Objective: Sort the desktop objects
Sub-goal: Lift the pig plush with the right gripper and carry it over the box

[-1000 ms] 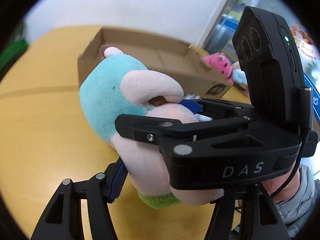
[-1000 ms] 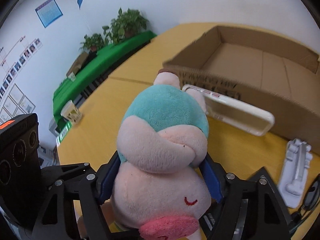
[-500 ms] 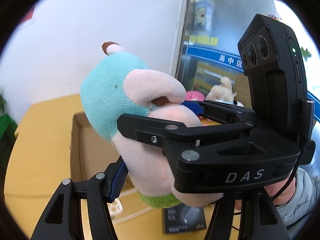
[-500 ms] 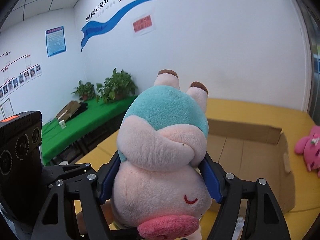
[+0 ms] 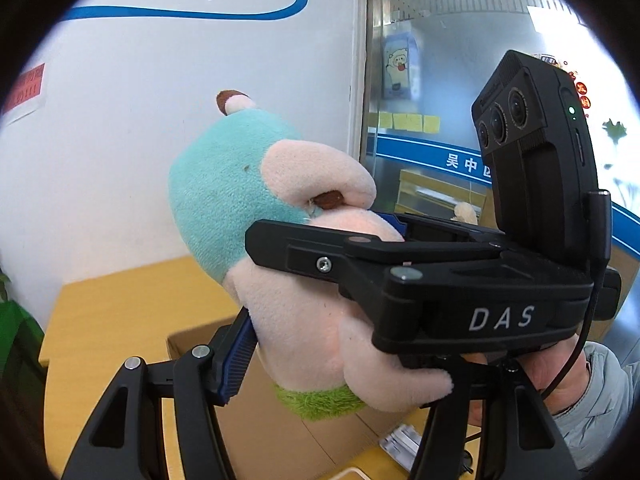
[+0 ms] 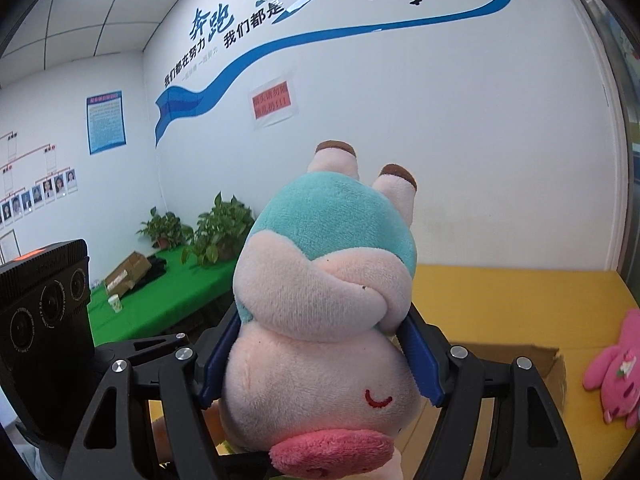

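Observation:
A pink plush pig in a teal top (image 5: 240, 200) hangs upside down, high above the yellow table. Both grippers hold it. My right gripper (image 6: 320, 356) is shut on its pink head, blue pads (image 6: 420, 356) pressed into both sides; the pig (image 6: 328, 280) fills that view. My left gripper (image 5: 320, 340) is shut on the same pig from the side; only its left blue pad (image 5: 238, 356) shows, the other finger hidden behind the right gripper's body (image 5: 440, 288). The open cardboard box (image 5: 192, 344) lies below the pig and also shows in the right wrist view (image 6: 520, 364).
A pink plush rabbit (image 6: 612, 376) lies on the yellow table (image 6: 520, 304) at the far right. A white object (image 5: 396, 440) lies on the table beside the box. A green-covered table with plants (image 6: 160, 288) stands by the wall.
Both grippers have lifted the pig well above the table and tilted upward. The box has dropped low in both views and the wall now fills the background.

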Available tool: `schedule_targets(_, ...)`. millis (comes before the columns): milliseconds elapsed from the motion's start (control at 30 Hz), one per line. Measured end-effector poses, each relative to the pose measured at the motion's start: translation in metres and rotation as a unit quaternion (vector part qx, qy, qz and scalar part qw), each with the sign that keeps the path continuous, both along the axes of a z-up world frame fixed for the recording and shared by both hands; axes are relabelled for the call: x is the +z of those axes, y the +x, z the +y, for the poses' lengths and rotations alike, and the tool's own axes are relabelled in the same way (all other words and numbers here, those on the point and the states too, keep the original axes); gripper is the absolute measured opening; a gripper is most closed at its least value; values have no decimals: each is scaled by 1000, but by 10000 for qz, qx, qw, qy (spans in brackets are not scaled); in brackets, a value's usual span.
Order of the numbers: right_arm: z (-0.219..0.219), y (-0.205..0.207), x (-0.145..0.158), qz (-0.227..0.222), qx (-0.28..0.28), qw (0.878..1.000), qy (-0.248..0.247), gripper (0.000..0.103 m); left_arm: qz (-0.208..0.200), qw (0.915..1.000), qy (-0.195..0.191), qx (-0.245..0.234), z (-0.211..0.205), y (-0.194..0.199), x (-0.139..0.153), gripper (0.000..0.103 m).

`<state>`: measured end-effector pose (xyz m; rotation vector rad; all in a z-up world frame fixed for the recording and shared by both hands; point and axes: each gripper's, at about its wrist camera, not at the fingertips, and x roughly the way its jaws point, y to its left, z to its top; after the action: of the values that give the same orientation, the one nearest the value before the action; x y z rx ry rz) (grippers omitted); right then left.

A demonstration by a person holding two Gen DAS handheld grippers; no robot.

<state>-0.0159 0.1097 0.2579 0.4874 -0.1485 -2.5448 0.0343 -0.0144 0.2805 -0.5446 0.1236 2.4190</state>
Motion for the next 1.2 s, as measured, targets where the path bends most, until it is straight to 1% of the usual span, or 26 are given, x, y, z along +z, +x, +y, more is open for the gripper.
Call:
schedule_targets(100, 3, -32, 15, 42, -5, 9999, -145, 72, 7, 10000, -50, 13, 3, -27, 12, 61)
schedule_targets(233, 5, -76, 19, -40, 13, 9996, -284, 72, -117, 9999, -110, 26, 9, -69, 14, 61)
schedule_targets(300, 5, -101, 14, -133, 25, 9993, -354, 72, -253, 9996, -94, 50, 8, -90, 8, 61)
schedule_targets(367, 1, -126, 2, -270, 41, 9987, -426, 72, -453, 9989, -112, 101, 9, -115, -3, 61)
schedule_targets(400, -6, -136, -4, -335, 47, 9984, -451, 72, -550, 9983, -141, 130, -6, -117, -12, 61)
schedule_targets(500, -14, -175, -41, -714, 84, 9956, -605, 72, -986, 9946, -231, 241, -8, -148, -46, 61)
schedule_targets(600, -25, -214, -100, -1262, 121, 9888, -788, 72, -1553, 9867, -326, 336, -11, -177, -91, 61)
schedule_targets(633, -26, -224, -118, -1426, 132, 9860, -850, 72, -1778, 9827, -361, 374, -12, -186, -108, 61)
schedule_targets(700, -31, -244, -163, -1847, 164, 9777, -987, 72, -2179, 9739, -455, 453, -14, -201, -141, 61)
schedule_targets(767, -36, -261, -202, -2261, 191, 9676, -1103, 72, -2486, 9657, -524, 536, -16, -210, -168, 61)
schedule_targets(800, -38, -266, -216, -2400, 213, 9639, -1130, 72, -2624, 9616, -566, 581, -17, -213, -180, 61)
schedule_targets(867, -43, -280, -253, -2786, 301, 9525, -1193, 73, -2817, 9549, -665, 663, -18, -216, -198, 61)
schedule_targets(900, -44, -282, -263, -2897, 327, 9490, -1202, 75, -2882, 9523, -710, 703, -18, -216, -204, 61)
schedule_targets(967, -49, -291, -288, -3193, 412, 9388, -1225, 78, -2915, 9499, -819, 768, -16, -215, -213, 61)
schedule_targets(1000, -49, -293, -293, -3236, 427, 9374, -1217, 81, -2922, 9492, -862, 791, -14, -215, -215, 61)
schedule_targets(1100, -52, -294, -300, -3353, 506, 9338, -1141, 84, -3015, 9447, -966, 852, -11, -212, -221, 61)
schedule_targets(1167, -50, -292, -305, -3449, 553, 9304, -1110, 83, -3024, 9434, -1058, 853, -8, -209, -223, 61)
schedule_targets(1200, -48, -288, -307, -3475, 552, 9299, -1069, 81, -3003, 9430, -1149, 861, -5, -206, -223, 61)
